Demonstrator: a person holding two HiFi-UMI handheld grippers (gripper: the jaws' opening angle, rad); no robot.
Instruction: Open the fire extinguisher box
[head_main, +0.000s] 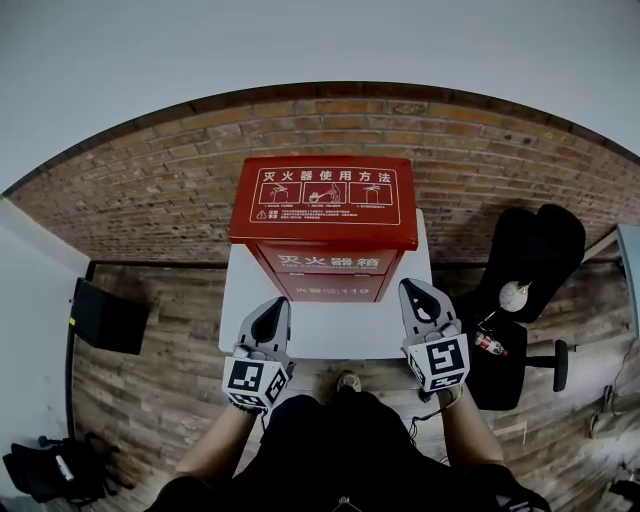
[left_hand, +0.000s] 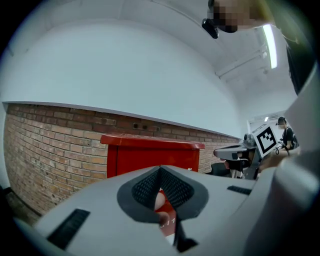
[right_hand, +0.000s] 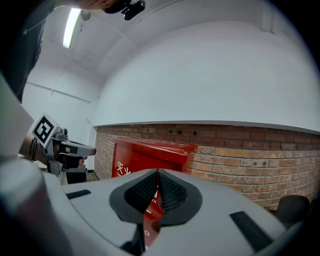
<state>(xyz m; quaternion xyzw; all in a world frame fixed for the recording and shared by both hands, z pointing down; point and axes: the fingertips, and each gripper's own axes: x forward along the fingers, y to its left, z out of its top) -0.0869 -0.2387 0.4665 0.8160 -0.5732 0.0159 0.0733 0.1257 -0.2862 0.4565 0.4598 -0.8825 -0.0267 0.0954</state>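
The left gripper's (left_hand: 160, 172) two dark ribbed pads meet at their tips in the left gripper view. Nothing is between them, only a sliver of red showing through lower down. The right gripper (right_hand: 157, 175) is likewise closed and empty, its pads pressed together in the right gripper view.

In the head view both grippers are in the lower middle of the frame, the left gripper (head_main: 272, 312) left of centre and the right gripper (head_main: 418, 292) right of centre. They are level with each other, with their tips over the near part of a white rectangular table (head_main: 330, 335).

The red metal fire extinguisher box (head_main: 325, 215) stands at the far end of that table, in the centre of the frame. Its flat lid is down and carries a white-lined instruction panel, and white characters run across its front. Neither gripper touches it.

Behind the box a brown brick wall (head_main: 150, 190) curves across the upper half of the frame. A wooden plank floor (head_main: 150, 385) spreads below. A black office chair (head_main: 535, 250) stands at the right, and a flat black panel (head_main: 105, 318) stands at the left.
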